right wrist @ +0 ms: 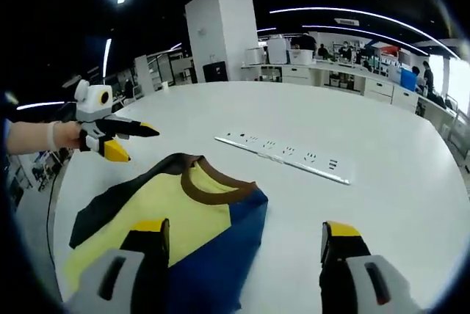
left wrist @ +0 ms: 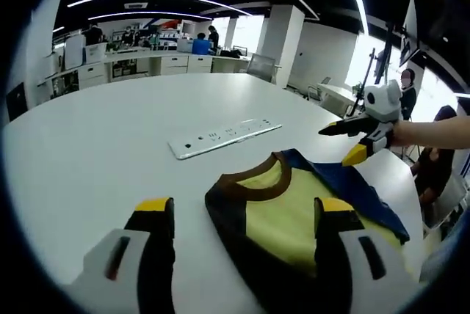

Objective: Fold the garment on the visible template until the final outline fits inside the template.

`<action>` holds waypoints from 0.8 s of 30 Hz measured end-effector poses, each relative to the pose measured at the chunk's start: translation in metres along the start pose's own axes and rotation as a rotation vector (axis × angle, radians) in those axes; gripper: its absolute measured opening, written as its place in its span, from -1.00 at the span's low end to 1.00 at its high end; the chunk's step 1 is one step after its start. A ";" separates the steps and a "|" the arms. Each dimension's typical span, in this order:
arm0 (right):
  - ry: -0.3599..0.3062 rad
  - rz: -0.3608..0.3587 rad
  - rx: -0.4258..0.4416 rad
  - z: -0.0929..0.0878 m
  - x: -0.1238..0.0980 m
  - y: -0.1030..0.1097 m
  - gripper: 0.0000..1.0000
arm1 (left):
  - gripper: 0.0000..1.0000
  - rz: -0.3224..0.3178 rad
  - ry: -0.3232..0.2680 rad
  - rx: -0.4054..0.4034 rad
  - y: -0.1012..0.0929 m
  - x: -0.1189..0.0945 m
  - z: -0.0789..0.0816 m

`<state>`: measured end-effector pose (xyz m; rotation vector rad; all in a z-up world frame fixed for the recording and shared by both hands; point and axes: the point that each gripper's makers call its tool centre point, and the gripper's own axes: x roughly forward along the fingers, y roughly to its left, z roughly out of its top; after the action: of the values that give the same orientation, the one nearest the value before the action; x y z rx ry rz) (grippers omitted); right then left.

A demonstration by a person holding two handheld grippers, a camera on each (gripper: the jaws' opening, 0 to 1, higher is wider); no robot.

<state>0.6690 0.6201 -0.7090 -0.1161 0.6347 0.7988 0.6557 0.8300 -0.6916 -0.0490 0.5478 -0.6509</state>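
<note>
Left gripper (left wrist: pixel 246 215) jaws rise at the bottom of the left gripper view, yellow-tipped, black and white bodies, set wide apart with nothing between them. Its right jaw overlaps the garment (left wrist: pixel 294 211) in the picture; contact can't be judged. Garment is a yellow shirt with brown collar, dark sleeve on one side and blue sleeve on the other, lying flat on the white table (left wrist: pixel 95 145), partly folded, near the table edge. Collar points toward the table centre.

Right gripper (left wrist: pixel 351 138) enters the left gripper view from the right, held by a hand (left wrist: pixel 422 134), hovering just above the blue sleeve's far end. Its jaws look parted, one black and one yellow-tipped, holding nothing.

In the right gripper view, the right gripper (right wrist: pixel 246 237) jaws stand wide apart at the bottom, empty. Its left jaw sits over the garment (right wrist: pixel 176 207), the right jaw over bare table (right wrist: pixel 382 145). Left gripper (right wrist: pixel 125 141) shows at the left, held by a hand (right wrist: pixel 62 136), jaws parted, above the dark sleeve.

White power strip (left wrist: pixel 224 138) lies on the table beyond the collar, apart from the garment; also seen at (right wrist: pixel 283 156). No template outline can be made out on the table. Office desks and people (left wrist: pixel 200 44) in the background, white pillar (right wrist: pixel 220 35).
</note>
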 end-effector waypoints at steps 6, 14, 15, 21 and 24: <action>-0.019 -0.001 -0.002 -0.005 -0.025 0.013 0.69 | 0.42 -0.007 -0.052 -0.017 -0.014 -0.023 0.003; -0.017 -0.004 0.013 -0.024 -0.047 0.027 0.65 | 0.41 0.003 -0.084 -0.053 -0.026 -0.057 -0.006; -0.018 -0.007 0.014 -0.025 -0.050 0.028 0.64 | 0.40 0.007 -0.090 -0.053 -0.026 -0.060 -0.006; -0.038 -0.031 0.059 -0.035 -0.065 0.030 0.62 | 0.40 0.021 -0.100 -0.063 -0.032 -0.080 -0.015; -0.041 -0.035 0.068 -0.040 -0.073 0.034 0.61 | 0.35 0.022 -0.107 -0.070 -0.037 -0.089 -0.020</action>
<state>0.5879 0.5847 -0.6952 -0.0485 0.6194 0.7430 0.5665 0.8549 -0.6589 -0.1429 0.4670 -0.6035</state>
